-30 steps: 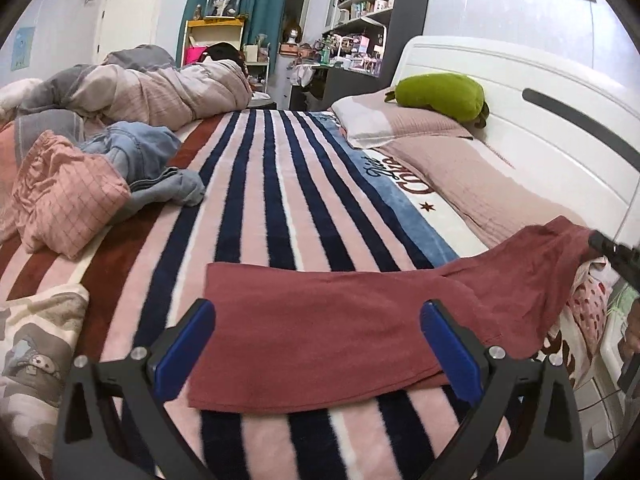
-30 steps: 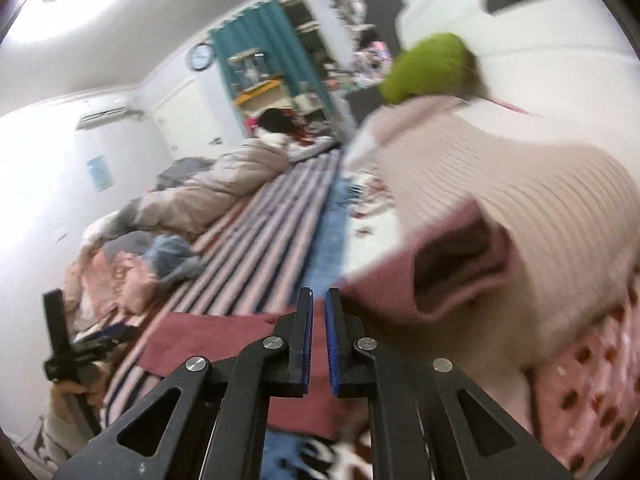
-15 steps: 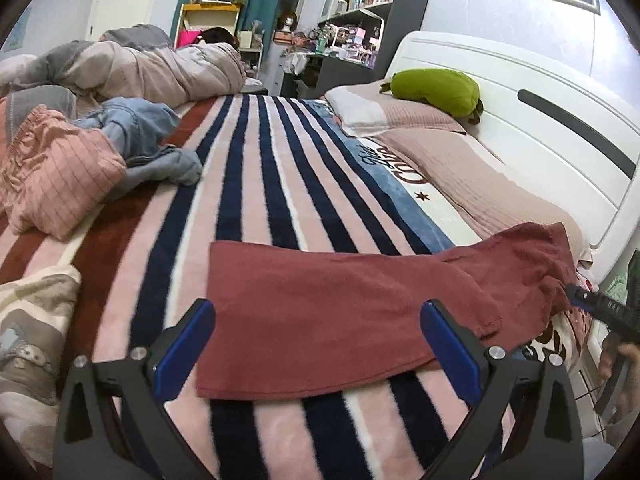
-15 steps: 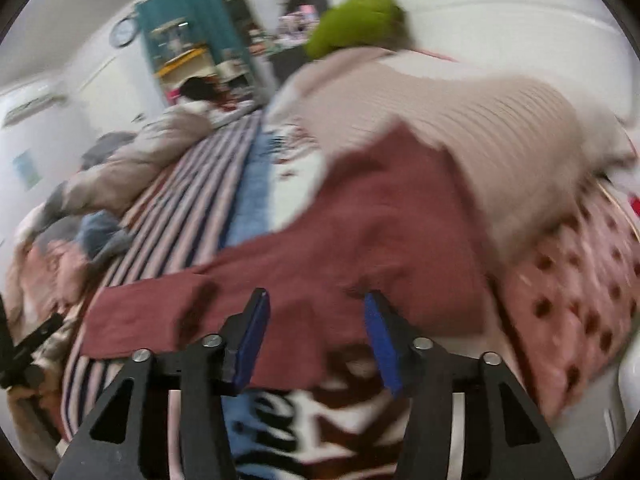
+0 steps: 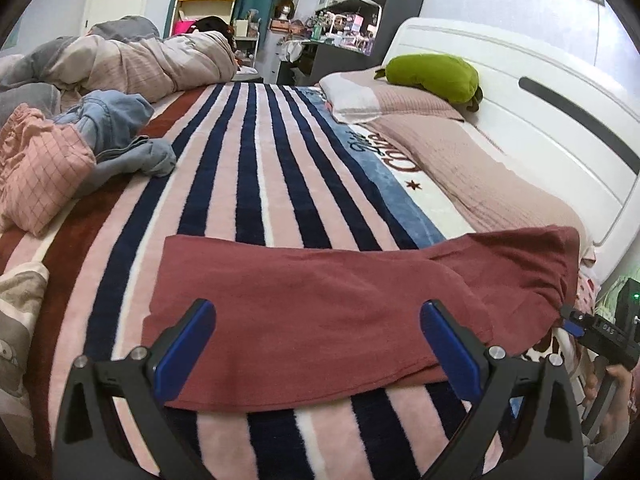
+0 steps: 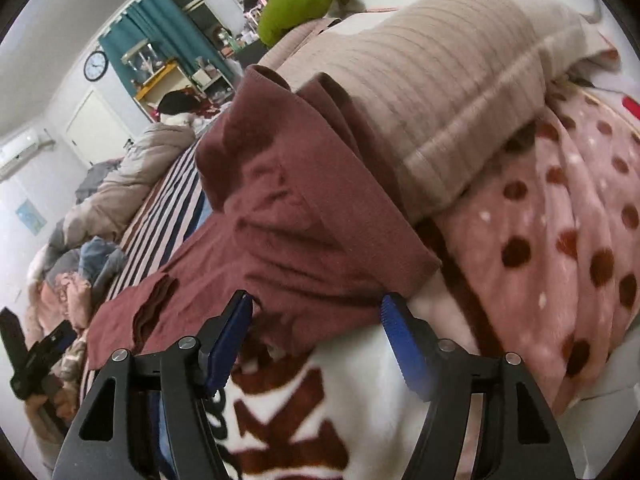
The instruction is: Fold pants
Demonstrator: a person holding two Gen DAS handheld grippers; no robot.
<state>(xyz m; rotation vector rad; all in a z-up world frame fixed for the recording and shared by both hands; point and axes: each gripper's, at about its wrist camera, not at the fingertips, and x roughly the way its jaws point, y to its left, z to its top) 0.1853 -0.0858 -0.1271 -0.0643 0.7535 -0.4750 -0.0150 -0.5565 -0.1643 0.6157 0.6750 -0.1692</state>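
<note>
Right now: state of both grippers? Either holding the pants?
Left gripper: open, holding nothing, above the red pants.
Right gripper: open, jaws just opened; pants' edge between them, not gripped.

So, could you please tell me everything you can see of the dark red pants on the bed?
The dark red pants look like soft knit fabric, laid out lengthwise across the striped blanket. One end lies flat; the other is bunched and rides up against the beige ribbed pillow. The open left claw and open right claw frame them without pressing them.
</note>
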